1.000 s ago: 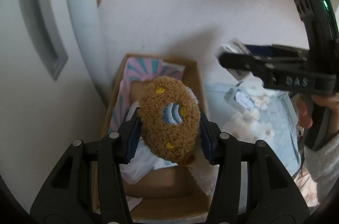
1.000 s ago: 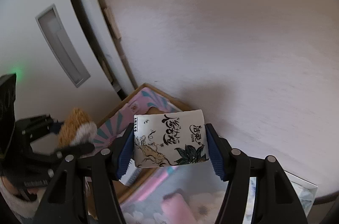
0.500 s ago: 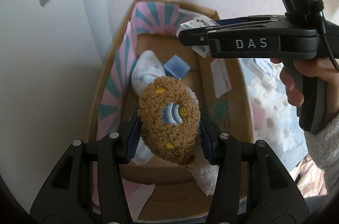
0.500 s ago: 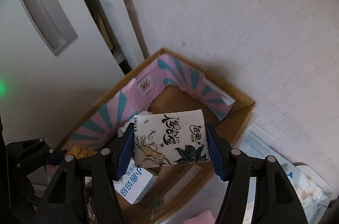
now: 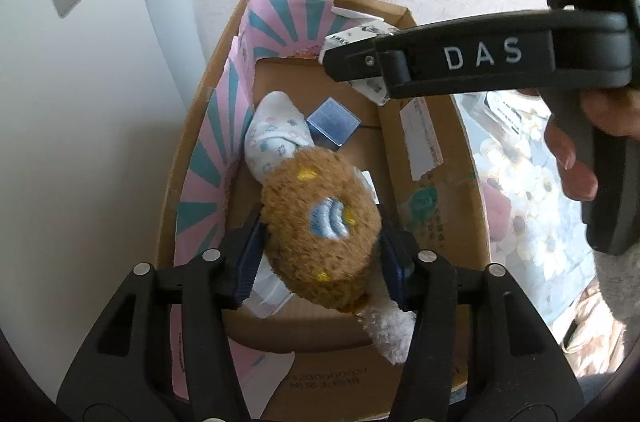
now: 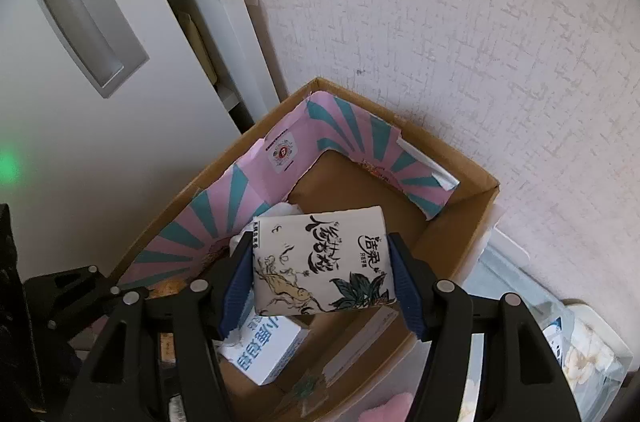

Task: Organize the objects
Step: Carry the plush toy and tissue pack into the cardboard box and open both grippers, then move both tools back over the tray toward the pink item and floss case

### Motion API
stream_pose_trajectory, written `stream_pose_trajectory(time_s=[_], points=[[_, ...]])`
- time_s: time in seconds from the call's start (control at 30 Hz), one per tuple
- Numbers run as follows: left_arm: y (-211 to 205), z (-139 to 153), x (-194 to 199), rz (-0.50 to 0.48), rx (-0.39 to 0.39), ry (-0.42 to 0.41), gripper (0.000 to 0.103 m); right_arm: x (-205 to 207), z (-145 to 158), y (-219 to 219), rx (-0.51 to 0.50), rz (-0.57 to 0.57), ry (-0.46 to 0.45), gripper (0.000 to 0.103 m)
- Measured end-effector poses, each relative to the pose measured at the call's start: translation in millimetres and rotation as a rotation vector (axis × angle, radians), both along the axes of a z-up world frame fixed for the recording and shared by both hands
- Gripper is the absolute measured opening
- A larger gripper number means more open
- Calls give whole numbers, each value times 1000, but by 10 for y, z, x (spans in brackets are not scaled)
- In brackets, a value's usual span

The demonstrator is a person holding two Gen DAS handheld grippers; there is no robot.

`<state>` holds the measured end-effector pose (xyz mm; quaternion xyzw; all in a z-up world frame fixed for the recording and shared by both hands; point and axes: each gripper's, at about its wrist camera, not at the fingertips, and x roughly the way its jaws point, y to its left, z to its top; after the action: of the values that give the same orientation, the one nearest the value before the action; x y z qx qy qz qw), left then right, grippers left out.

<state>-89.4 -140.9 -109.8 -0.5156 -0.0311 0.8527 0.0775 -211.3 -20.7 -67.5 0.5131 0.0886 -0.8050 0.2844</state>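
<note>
i'm over the cardboard box (image 5: 436, 182), at the drop-in step. my left gripper (image 5: 318, 262) pinches the brown plush toy (image 5: 320, 226); my right gripper (image 6: 324, 278) clamps the tissue pack (image 6: 320, 262). next i'd lower each, then part the fingers.

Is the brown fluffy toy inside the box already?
Not yet. The left gripper holds the brown plush toy clamped above the cardboard box.
</note>
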Motion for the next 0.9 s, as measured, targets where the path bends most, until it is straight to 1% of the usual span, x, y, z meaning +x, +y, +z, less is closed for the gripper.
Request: stream_pose_trajectory(time_s=[0.03,0.07,0.13,0.17,0.3,0.5,0.53,0.63,0.9], points=[[1,18,14,-1,-4,1,66,-7,-1,0,-8,0,-15,61],[16,25,12,-3,-5,1,103,-4,-2,-4,-17,0,-26,64],[28,42,10,-1,3,15,103,9,34,9,-17,-2,-20,93],[33,49,11,-3,8,15,103,23,49,10,-19,-1,-7,95],[53,44,15,-5,-9,7,103,75,79,32,-18,-6,1,96],[31,46,47,13,-8,-2,103,78,114,40,-28,-10,9,96],[20,53,52,16,-5,0,103,71,54,-3,-30,-10,11,96],[12,75,64,20,1,5,103,77,53,-8,-30,-8,13,96],[70,133,177,26,-14,10,103,158,148,39,-44,1,26,96]])
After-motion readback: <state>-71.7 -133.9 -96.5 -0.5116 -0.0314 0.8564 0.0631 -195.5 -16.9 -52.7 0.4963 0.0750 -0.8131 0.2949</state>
